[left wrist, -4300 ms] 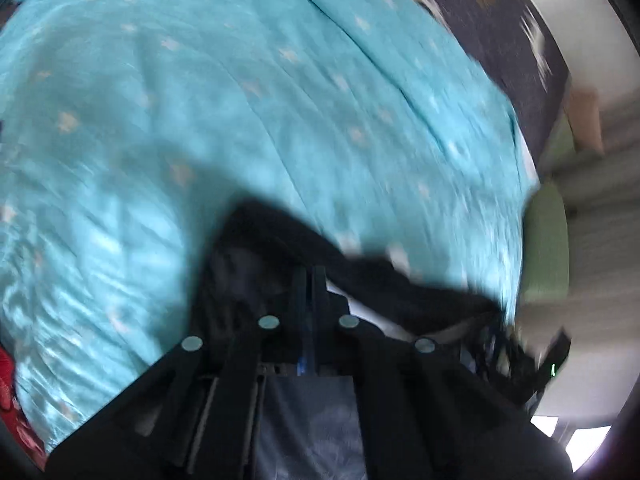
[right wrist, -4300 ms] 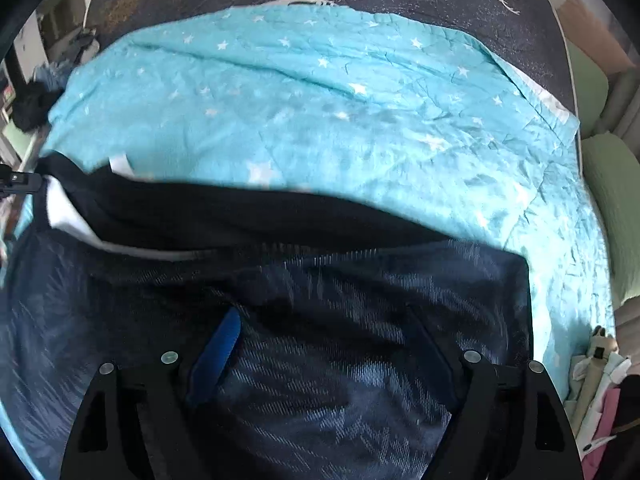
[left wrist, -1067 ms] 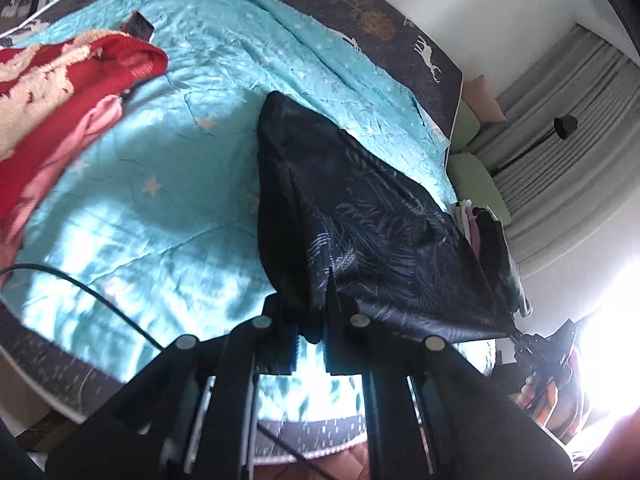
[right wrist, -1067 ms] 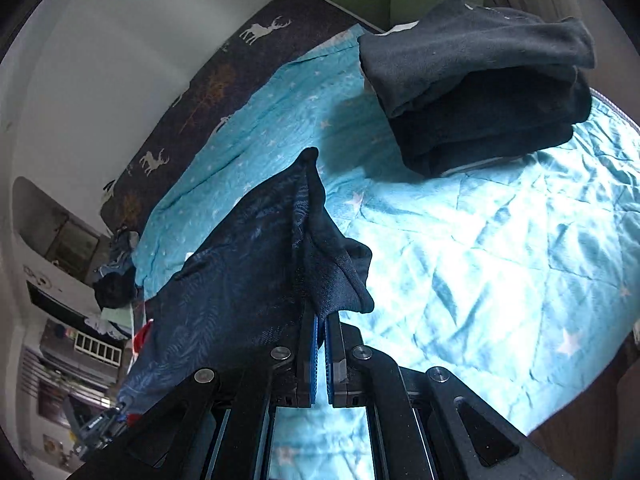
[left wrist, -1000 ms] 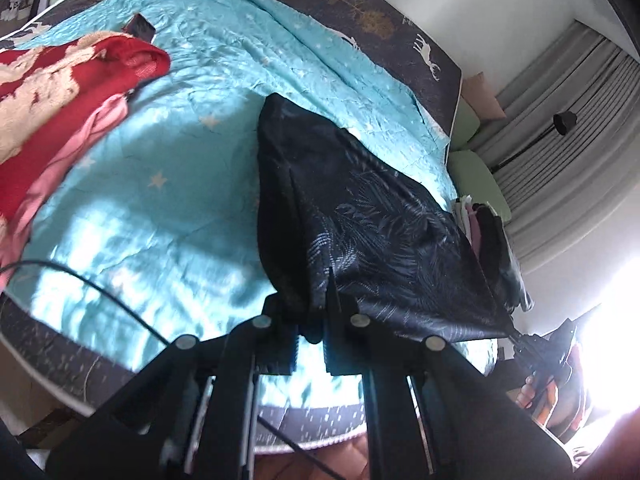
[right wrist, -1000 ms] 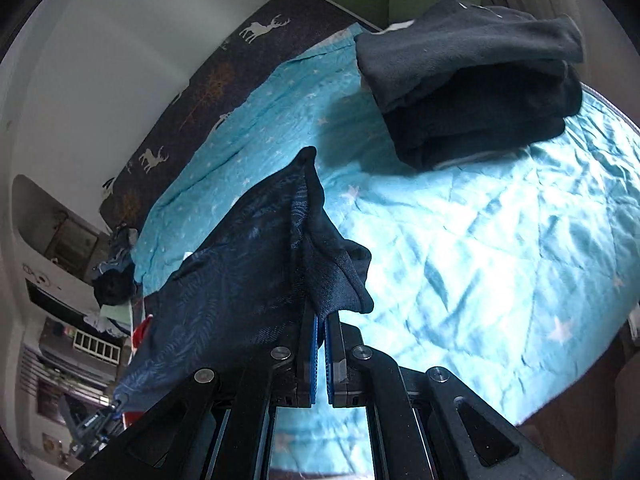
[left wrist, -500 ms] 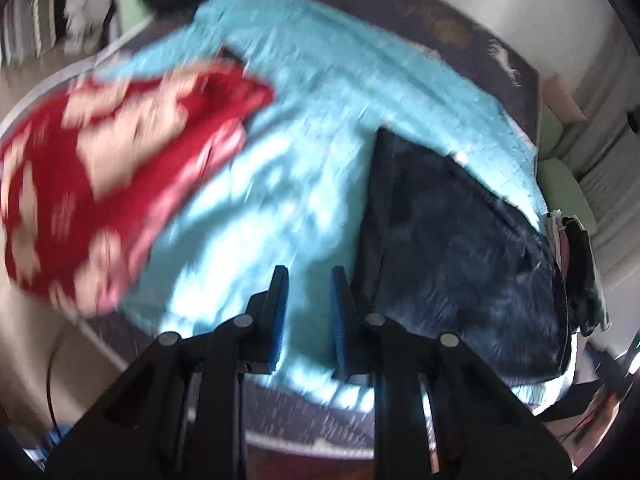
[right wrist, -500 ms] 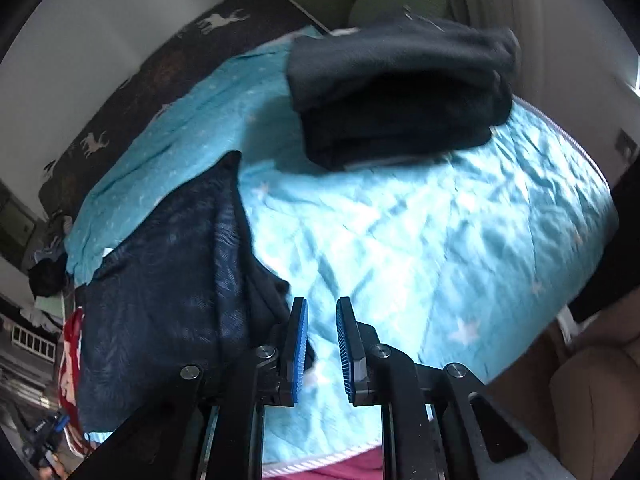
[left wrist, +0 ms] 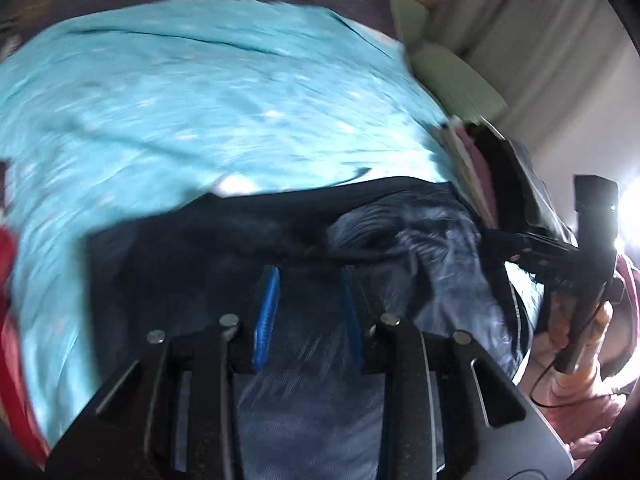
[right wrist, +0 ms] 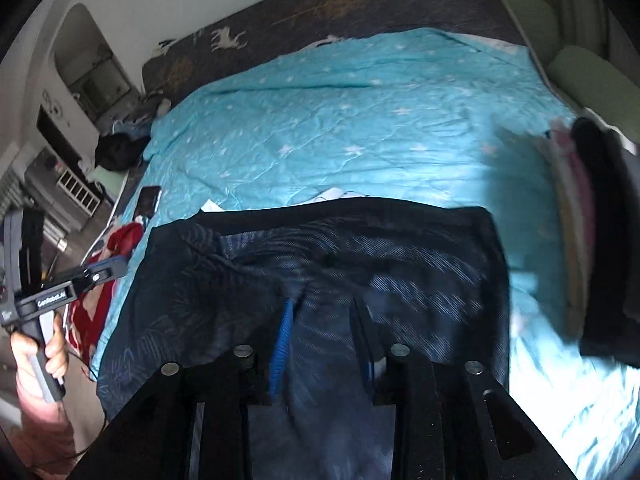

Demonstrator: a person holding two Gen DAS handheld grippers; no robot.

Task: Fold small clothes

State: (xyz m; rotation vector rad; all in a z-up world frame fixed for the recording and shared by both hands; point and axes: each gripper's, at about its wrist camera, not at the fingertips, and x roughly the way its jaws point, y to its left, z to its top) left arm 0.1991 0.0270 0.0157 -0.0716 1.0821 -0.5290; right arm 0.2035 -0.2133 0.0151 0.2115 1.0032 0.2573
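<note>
A dark navy leaf-print garment (right wrist: 400, 264) lies spread on the teal star quilt (right wrist: 360, 120), its near edge at the bed's front. My right gripper (right wrist: 322, 320) hovers over the garment's near middle. Its jaws are opening, and the cloth shows below the gap with neither blue pad pressing on it. My left gripper (left wrist: 308, 304) stands over the same garment (left wrist: 180, 256), also opening, with nothing pinched. In the left wrist view the right gripper (left wrist: 496, 240) shows at the garment's right end, in a hand. The left gripper (right wrist: 114, 270) appears at the garment's left edge in the right wrist view.
A stack of folded dark and pink clothes (right wrist: 592, 232) sits at the quilt's right edge. A red garment (right wrist: 120, 240) and a phone (right wrist: 149, 200) lie at the left. Green pillows (right wrist: 592, 76) and a dark deer-print blanket (right wrist: 360, 0) lie beyond.
Both grippers were shut on the garment's corners and held it up. They have let go, swung in over it, and their jaws stand apart. The garment now lies flat.
</note>
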